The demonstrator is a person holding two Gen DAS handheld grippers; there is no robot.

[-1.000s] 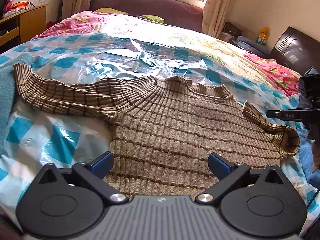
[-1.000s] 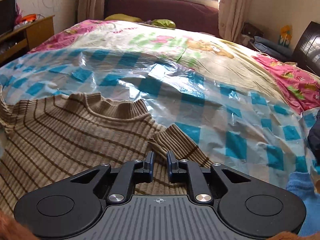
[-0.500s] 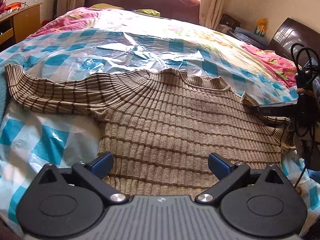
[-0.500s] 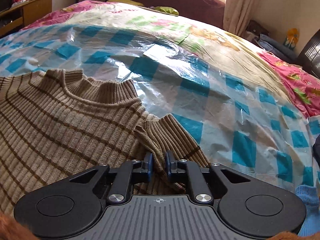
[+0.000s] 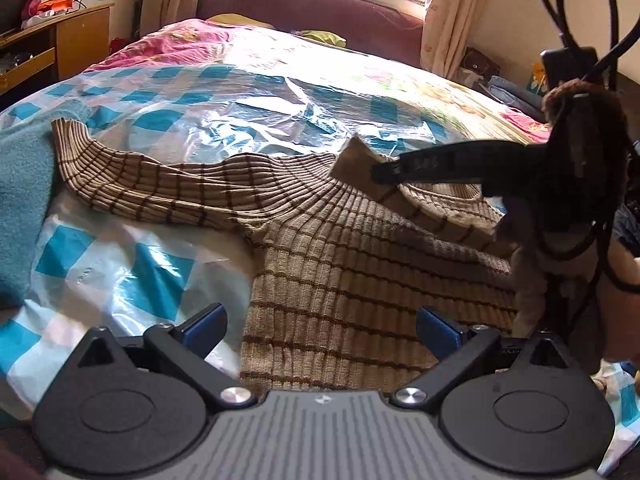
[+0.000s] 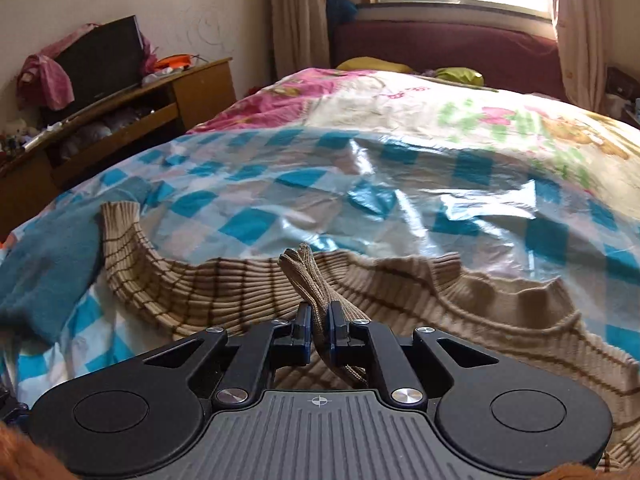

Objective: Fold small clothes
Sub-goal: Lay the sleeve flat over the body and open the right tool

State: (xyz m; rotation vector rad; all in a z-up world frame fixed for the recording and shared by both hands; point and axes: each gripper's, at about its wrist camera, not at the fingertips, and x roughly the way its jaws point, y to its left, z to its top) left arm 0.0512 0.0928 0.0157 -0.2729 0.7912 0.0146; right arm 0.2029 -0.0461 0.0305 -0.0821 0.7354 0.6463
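A tan ribbed sweater (image 5: pixel 360 264) with brown stripes lies flat on the checked plastic sheet (image 5: pixel 132 280) that covers the bed. Its left sleeve (image 5: pixel 120 176) stretches out to the left. My right gripper (image 6: pixel 319 320) is shut on the right sleeve's cuff (image 6: pixel 306 270), which pokes up between the pads. In the left wrist view the right gripper (image 5: pixel 380 172) holds that sleeve (image 5: pixel 440 220) lifted over the chest, near the collar. My left gripper (image 5: pixel 320 326) hangs open over the sweater's hem with nothing between its fingers.
A teal cloth (image 5: pixel 20 208) lies beside the left sleeve at the bed's left edge. A wooden cabinet (image 6: pixel 120 120) with a dark screen stands left of the bed. A maroon sofa (image 6: pixel 440 52) sits under the window. Black cables (image 5: pixel 576 8) hang by the right gripper.
My right gripper closed on the right sleeve's cuff, lifted it and swung it left across the sweater's body. The left gripper stayed open over the hem.
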